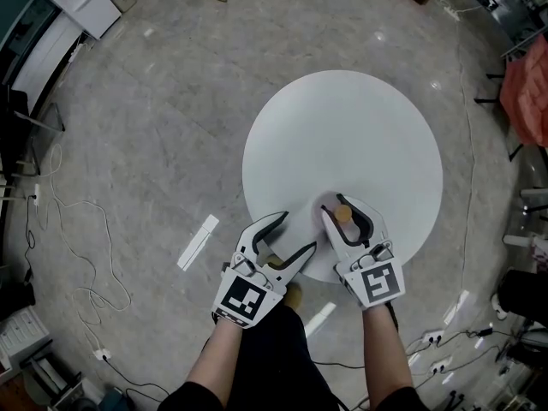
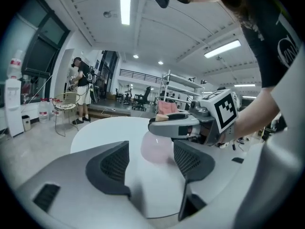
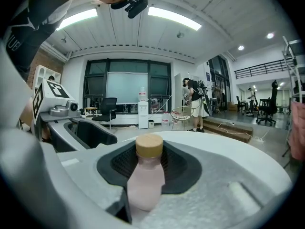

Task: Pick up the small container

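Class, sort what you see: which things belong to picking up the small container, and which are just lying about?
For the job: pink bottle with tan cap; right tongs around it; round white table.
Lying about: white strip on the floor; loose cables; water cooler; left tongs, open and empty.

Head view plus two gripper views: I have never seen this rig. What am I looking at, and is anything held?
No robot: a person holds a two-fingered gripper in each hand. The head view looks down from their head; each gripper view looks along that tool's own fingers. On the round white table stands one small pink bottle with a tan cap, upright between the fingers of the right gripper, which hug it closely; whether they squeeze it yet is unclear. The left gripper is open and empty beside it.
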`<state>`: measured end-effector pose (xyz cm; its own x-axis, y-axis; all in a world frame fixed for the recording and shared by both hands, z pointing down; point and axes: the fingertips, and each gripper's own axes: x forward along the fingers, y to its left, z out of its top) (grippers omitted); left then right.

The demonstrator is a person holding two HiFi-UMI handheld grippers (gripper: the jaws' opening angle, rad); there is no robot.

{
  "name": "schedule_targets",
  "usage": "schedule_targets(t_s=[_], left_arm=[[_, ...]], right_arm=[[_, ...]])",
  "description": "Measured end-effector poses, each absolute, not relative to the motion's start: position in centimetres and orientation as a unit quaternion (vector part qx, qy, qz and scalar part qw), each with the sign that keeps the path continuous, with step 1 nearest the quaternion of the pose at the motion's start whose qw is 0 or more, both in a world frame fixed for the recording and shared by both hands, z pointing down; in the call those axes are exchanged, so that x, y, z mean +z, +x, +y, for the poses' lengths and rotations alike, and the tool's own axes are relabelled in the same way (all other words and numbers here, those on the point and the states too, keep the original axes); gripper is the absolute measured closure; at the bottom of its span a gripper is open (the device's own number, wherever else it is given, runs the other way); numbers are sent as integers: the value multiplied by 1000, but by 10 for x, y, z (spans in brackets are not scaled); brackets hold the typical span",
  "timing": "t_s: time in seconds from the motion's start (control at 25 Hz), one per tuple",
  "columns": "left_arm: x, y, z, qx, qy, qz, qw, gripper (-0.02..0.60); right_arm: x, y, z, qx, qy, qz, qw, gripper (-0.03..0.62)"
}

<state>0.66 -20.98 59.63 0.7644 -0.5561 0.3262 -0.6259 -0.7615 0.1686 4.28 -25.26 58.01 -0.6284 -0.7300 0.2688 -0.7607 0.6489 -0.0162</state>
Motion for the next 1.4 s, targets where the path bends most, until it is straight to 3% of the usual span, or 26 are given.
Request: schedule_targets(t_s=[0.2,0.6,1.4], left_arm=[[599,19,-217,184,934,-294,91,263],[624,40,-225,270,933,-225,74,215],[650,69,-229,328,928,-178,11,207]], right_arm=[[582,42,-251,66,408,-902,122,462],[580,41,-247,76,401,-905,123,462],[568,32,-240,66,378,-917,109,462]])
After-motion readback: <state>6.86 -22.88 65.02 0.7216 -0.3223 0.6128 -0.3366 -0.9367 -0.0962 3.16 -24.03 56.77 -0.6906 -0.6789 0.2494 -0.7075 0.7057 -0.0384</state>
